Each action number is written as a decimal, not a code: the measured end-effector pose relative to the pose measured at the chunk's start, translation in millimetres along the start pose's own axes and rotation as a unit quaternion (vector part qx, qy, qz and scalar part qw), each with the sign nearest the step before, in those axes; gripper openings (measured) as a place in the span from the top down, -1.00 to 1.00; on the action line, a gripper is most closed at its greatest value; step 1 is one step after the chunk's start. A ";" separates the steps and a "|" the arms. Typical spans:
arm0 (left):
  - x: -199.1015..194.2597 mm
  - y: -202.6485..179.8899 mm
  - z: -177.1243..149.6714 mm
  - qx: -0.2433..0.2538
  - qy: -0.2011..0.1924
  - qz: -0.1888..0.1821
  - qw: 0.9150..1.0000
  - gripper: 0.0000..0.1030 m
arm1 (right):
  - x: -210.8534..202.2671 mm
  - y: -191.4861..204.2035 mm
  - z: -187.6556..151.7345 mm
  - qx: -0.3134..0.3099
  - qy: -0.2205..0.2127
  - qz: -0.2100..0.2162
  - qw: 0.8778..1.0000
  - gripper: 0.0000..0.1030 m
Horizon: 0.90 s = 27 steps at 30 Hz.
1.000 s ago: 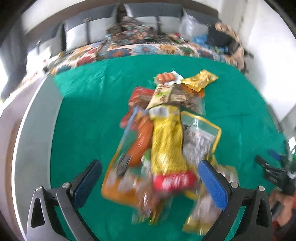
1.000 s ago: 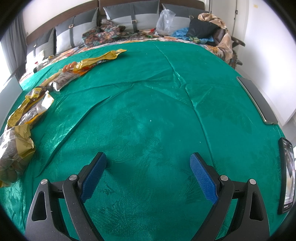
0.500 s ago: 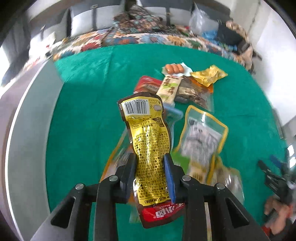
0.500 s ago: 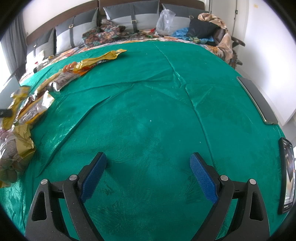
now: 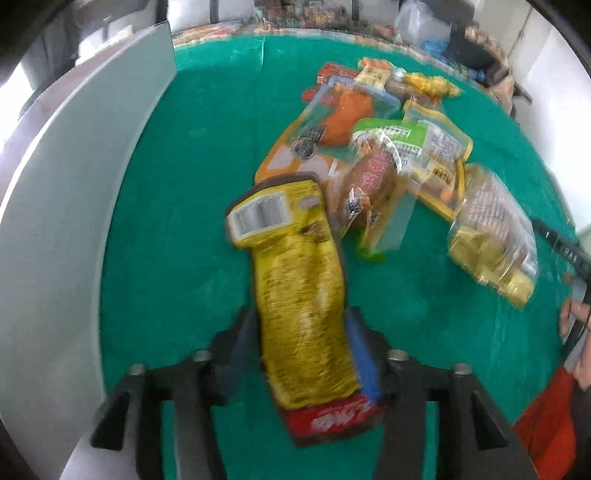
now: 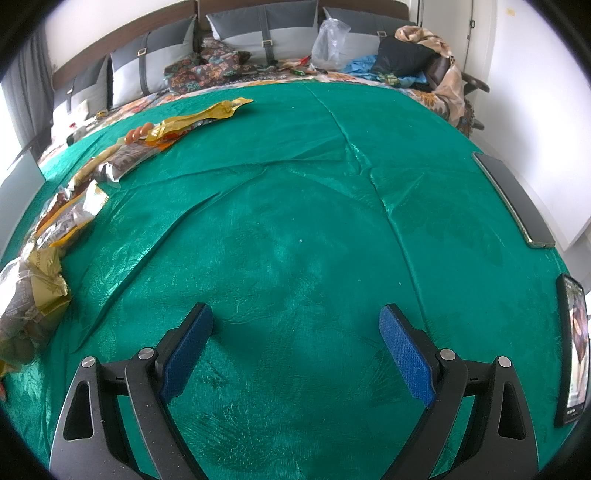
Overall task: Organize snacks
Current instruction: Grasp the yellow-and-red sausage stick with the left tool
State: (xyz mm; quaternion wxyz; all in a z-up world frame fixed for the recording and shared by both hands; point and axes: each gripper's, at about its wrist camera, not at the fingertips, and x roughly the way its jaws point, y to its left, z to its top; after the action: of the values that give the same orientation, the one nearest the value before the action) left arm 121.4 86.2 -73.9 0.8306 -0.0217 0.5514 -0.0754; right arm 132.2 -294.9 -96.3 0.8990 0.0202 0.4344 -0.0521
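A green cloth point(image 6: 295, 206) with a faint woven leaf pattern and long soft creases covers a wide bed; grey pillows point(image 6: 258, 26) stand against the headboard behind it. In the left wrist view a flat grey panel point(image 5: 62, 206) runs along the left edge of the cloth.

The yellow packet point(image 5: 301, 295) is long and narrow, made of shiny crinkled foil, with a white barcode label at its far end, fine dark print along its body and a red band at its near end. It lies between the two fingers of the left gripper point(image 5: 301, 339), with its far end pointing away from the camera over the green cloth. The jaws of the left gripper have just been opening, and they stand about half open on both sides of the packet. The picture is blurred, so I cannot tell if the blue pads still press on the foil.

To the right of the yellow packet, and beyond it, lies the snack pile point(image 5: 388, 147): clear plastic pouches, an orange pack, a green-topped pack and a gold foil pack, all flat and glossy, overlapping each other.

The right gripper point(image 6: 295, 332) hangs over a bare part of the cloth with its jaws wide apart and nothing between them. Two phones point(image 6: 513, 199) lie at the right edge of the cloth.
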 end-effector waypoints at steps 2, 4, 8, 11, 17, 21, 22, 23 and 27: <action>5.3 -3.8 -1.7 -0.016 -0.003 0.024 1.000 -0.89 | 0.1 0.1 0.2 0.000 0.000 0.000 1.000 -0.83; 13.4 -9.3 -4.8 -0.024 -0.003 0.031 0.999 -0.93 | 0.0 0.1 0.0 0.000 0.000 0.000 1.000 -0.82; 15.5 -19.8 -7.8 -0.007 -0.015 0.060 0.998 -1.00 | -0.1 0.1 0.0 0.000 0.000 0.000 1.000 -0.83; 14.1 -15.3 -8.5 -0.019 -0.018 0.062 0.998 -1.00 | 0.2 0.2 0.4 0.000 0.000 0.000 1.000 -0.83; 8.2 -0.2 -13.8 -0.033 -0.013 0.068 0.997 -1.00 | 0.1 0.1 0.2 0.000 0.000 0.000 1.000 -0.83; 12.8 -0.9 -11.4 -0.034 -0.008 0.070 0.997 -1.00 | 0.3 0.3 0.6 0.000 0.000 0.000 1.000 -0.83; 12.1 -0.7 -12.5 -0.033 -0.009 0.070 0.997 -1.00 | 0.4 0.4 0.7 0.000 0.000 0.000 1.000 -0.82; 11.7 -0.8 -13.5 -0.031 -0.010 0.070 0.997 -1.00 | 0.4 0.4 0.8 0.000 0.000 0.000 1.000 -0.82; 11.2 0.6 -15.0 -0.028 -0.012 0.068 0.997 -1.00 | 0.4 0.3 0.7 0.000 0.000 0.000 1.000 -0.82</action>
State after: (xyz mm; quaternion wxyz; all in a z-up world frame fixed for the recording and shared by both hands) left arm 111.9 85.8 -90.1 0.8396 -0.0085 0.5431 -0.0028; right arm 133.0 -294.7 -96.1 0.8990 0.0205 0.4344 -0.0522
